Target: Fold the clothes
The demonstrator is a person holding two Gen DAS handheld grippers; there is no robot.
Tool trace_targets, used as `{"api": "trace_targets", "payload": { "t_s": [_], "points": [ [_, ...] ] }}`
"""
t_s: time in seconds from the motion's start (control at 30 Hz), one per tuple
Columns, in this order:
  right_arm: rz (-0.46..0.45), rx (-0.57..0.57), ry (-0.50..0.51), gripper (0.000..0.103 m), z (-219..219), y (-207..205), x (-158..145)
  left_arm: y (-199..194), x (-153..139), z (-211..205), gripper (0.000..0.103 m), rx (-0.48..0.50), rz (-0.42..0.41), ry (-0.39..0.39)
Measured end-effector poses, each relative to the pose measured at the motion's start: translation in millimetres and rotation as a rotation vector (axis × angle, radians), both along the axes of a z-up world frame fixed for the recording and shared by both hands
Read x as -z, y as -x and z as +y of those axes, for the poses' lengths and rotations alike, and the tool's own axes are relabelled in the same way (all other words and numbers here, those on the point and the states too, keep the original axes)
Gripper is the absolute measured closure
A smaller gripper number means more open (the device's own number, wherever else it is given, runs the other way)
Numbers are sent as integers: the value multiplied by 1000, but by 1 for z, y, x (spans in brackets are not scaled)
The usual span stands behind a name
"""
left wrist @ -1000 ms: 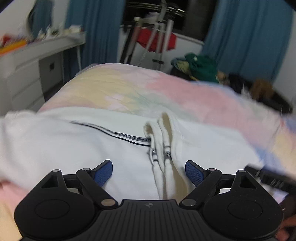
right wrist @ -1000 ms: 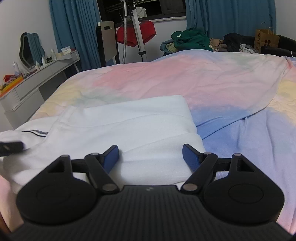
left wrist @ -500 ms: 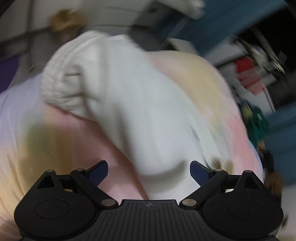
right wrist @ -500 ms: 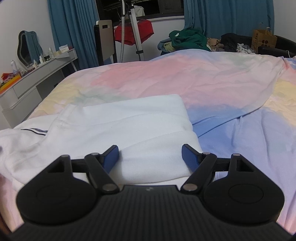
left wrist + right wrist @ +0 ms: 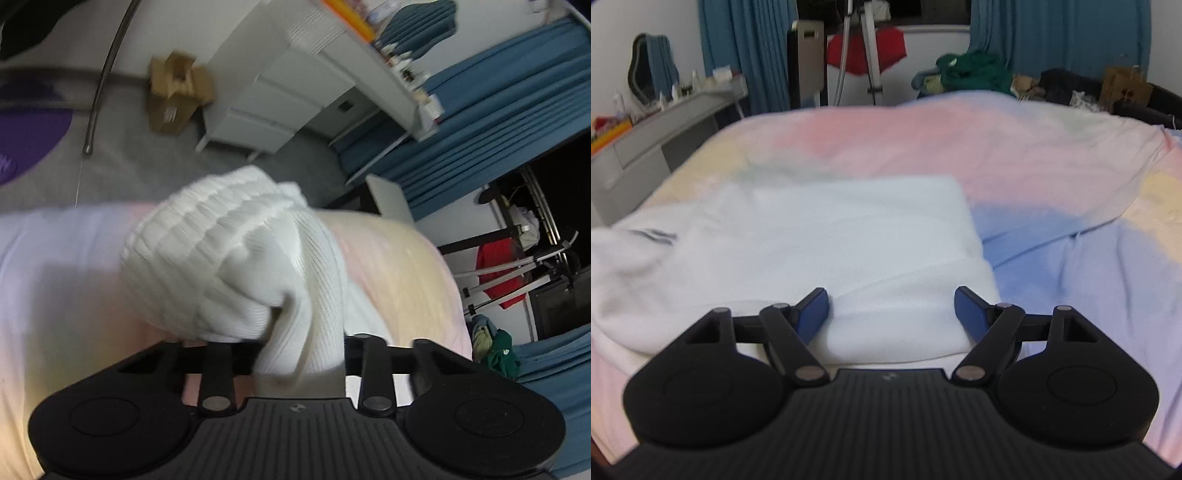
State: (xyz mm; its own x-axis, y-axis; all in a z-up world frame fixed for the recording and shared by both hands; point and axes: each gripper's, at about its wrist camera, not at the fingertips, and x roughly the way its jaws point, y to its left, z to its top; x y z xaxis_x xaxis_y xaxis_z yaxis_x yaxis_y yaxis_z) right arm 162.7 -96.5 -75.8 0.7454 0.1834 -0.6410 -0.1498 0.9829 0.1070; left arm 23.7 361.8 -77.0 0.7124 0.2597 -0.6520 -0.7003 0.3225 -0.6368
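The left gripper (image 5: 299,354) is closing on a bunched fold of the white knit garment (image 5: 236,266), whose ribbed cuff bulges up and to the left above the fingers; the cloth fills the gap between the jaws and hides the pads, so the grip reads as clenched on the fabric. This view is strongly rolled, with the white desk (image 5: 295,74) and the blue curtains (image 5: 491,110) slanting across the top and a brown cardboard box (image 5: 177,96) on the grey floor beyond the bed's edge. The right gripper (image 5: 891,314) is released, its blue pads (image 5: 812,314) spread wide just above the nearer folded edge of the same garment (image 5: 827,240), which lies flat on the pastel bedspread (image 5: 960,147). The garment spreads to the left in that view, where a thin dark stripe (image 5: 653,236) shows. Behind the bed stand a tripod (image 5: 864,48), a red cloth (image 5: 868,48) and a heap of green clothing (image 5: 971,70).
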Motion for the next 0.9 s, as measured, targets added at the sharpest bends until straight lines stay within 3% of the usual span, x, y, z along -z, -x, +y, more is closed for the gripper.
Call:
{"api": "trace_targets", "payload": {
  "t_s": [0.1,0.23,0.33,0.53,0.73,0.9],
  "points": [
    [8,1,-17,25,-3,-1,-1,-7,-24,-17,81,33,15,-154],
    [19,2,-37,26,-7,-2,-3,-25,-69,-77,83,121,38,-505],
    [29,10,-66,26,-14,-1,-9,-37,-102,-132,83,170,-1,-710],
    [29,47,-129,26,-33,4,-21,-69,-146,-251,83,265,-103,-950],
    [-3,102,-196,26,-63,6,-31,-96,-128,-388,83,374,-184,-1107],
    [-24,214,-248,26,-102,1,-36,-112,-64,-484,82,532,-165,-1215]
  ]
}}
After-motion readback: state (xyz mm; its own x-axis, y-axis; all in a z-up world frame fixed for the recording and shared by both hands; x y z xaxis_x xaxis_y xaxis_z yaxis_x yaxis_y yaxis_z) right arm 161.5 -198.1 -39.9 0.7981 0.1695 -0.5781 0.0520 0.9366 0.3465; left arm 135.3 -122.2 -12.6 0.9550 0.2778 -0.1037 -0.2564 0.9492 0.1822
